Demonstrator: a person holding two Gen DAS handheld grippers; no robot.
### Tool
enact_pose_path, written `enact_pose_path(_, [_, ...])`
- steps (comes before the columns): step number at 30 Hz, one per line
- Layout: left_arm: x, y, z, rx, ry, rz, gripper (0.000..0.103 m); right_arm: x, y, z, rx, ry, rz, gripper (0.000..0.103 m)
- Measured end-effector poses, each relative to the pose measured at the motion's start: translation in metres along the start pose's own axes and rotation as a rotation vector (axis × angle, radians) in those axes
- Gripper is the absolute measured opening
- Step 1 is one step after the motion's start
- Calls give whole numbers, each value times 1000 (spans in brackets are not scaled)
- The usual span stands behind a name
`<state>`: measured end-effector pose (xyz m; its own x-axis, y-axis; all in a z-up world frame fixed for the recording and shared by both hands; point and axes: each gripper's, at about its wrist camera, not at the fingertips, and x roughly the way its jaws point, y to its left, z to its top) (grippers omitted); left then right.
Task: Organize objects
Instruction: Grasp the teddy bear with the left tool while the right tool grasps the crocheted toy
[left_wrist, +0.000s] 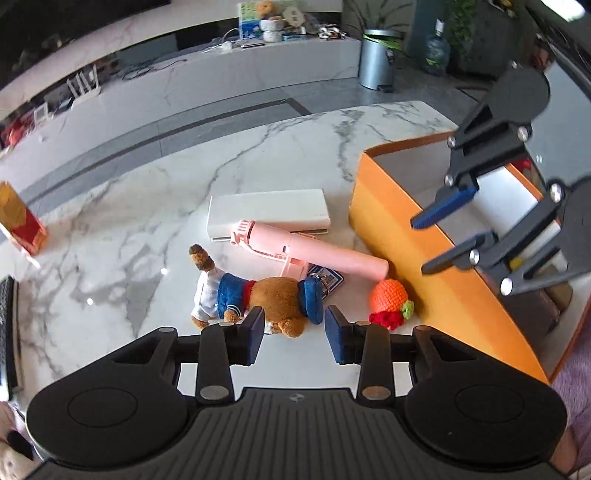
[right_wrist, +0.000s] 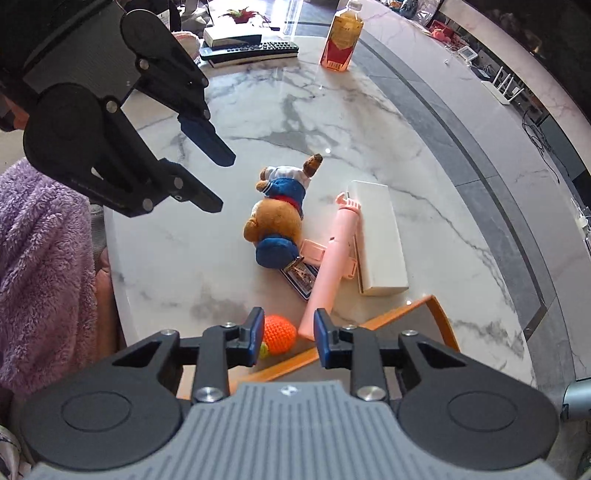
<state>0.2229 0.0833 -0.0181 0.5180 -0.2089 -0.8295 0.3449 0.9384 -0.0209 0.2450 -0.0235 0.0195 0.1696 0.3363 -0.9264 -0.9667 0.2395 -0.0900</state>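
- Far left on the marble table: a red-and-gold drink bottle, upright, well apart from the rest.
- Left tongs: wide open, nothing held, hovering just above the bear.
- Bear: lying on its side in a blue-and-white outfit, blue cap toward the box. Judged soft and light — likely to squash under the pads. Best taken across the brown head or blue torso, not the thin legs.
- Behind the bear: a flat white case, rigid and probably smooth. Judged slippery; safest gripped across its short width.
- Pink stick: lies slanted over the case's front edge, its free end pointing at the box. Judged stiff, light, round — apt to roll. Best held mid-shaft.
- Under the stick and cap: a blue card, mostly hidden, thin and flat, hard to lift off the marble.
- Crochet fruit: orange with red and green bits, lying just beside the box wall. Judged soft, light and easy to pinch anywhere.
- Orange box: on the right, open-topped; contents too hidden to name. Probably where the 5 loose things go.
- Right tongs: open and empty, hanging above the box rim near the fruit.
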Motion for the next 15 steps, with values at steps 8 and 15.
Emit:
enact_pose_path(8, [45, 50, 2, -370, 51, -51, 51, 55, -14, 24, 28, 64, 1, 23])
enact_pose_path(15, [70, 78, -8, -614, 74, -94, 63, 87, -27, 37, 59, 81, -38, 21])
